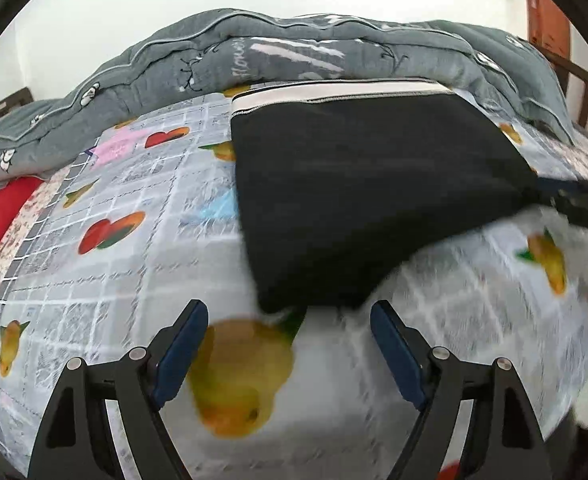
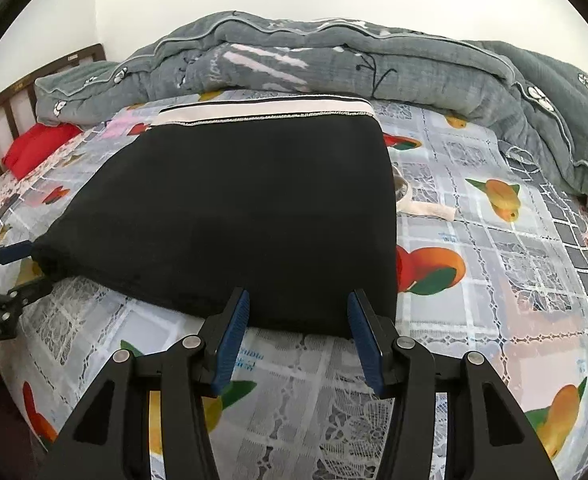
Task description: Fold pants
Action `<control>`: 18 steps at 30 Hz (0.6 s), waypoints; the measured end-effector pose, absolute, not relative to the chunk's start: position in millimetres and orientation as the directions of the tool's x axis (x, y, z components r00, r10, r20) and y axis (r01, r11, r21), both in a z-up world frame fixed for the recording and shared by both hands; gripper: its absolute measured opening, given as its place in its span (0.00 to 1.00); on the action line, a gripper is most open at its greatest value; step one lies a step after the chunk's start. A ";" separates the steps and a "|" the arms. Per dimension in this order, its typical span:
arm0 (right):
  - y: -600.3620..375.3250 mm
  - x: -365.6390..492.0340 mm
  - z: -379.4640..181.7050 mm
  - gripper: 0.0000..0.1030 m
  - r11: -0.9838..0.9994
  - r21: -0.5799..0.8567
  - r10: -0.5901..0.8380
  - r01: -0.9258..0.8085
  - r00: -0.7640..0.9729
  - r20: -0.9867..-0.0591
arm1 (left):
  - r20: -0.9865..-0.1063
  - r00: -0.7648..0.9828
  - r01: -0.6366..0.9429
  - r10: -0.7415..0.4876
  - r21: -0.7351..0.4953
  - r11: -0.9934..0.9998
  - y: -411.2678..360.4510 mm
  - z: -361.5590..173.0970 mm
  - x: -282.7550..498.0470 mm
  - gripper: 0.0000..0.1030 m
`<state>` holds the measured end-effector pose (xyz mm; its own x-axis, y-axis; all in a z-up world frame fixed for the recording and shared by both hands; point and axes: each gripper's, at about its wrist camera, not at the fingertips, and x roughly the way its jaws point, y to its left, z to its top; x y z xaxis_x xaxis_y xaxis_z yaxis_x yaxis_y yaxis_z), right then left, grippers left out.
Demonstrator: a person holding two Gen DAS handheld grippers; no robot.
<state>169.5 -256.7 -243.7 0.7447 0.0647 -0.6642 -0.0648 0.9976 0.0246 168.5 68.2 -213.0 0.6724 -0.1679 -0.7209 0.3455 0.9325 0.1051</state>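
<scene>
Left wrist view: left gripper (image 1: 289,322) spread wide, empty, over fruit-print sheet (image 1: 94,280); folded black pants (image 1: 353,200) toward one o'clock. Right wrist view: right gripper (image 2: 298,306) parted, straddling pants' (image 2: 254,216) near edge, pads not pressing.

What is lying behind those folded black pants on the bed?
Behind the black pants a rumpled grey quilt stretches along the bed, against a white wall. The fruit-print sheet underneath is covered where the pants lie.
</scene>
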 end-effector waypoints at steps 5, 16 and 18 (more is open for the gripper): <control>-255.1 164.9 -247.1 0.49 0.998 0.009 0.051 -0.060 0.745 -0.665 | -0.703 0.700 0.362 -0.124 0.200 0.910 64.1 -209.7 161.8 0.79; -254.9 163.1 -252.8 0.49 0.999 0.001 0.041 -0.053 0.743 -0.668 | -0.622 0.749 0.276 -0.230 -0.024 0.961 64.8 -194.5 184.3 0.17; -256.5 161.7 -248.3 0.49 0.998 0.016 0.057 -0.062 0.742 -0.668 | -0.637 0.738 0.273 -0.221 -0.018 0.962 66.6 -202.4 181.8 0.17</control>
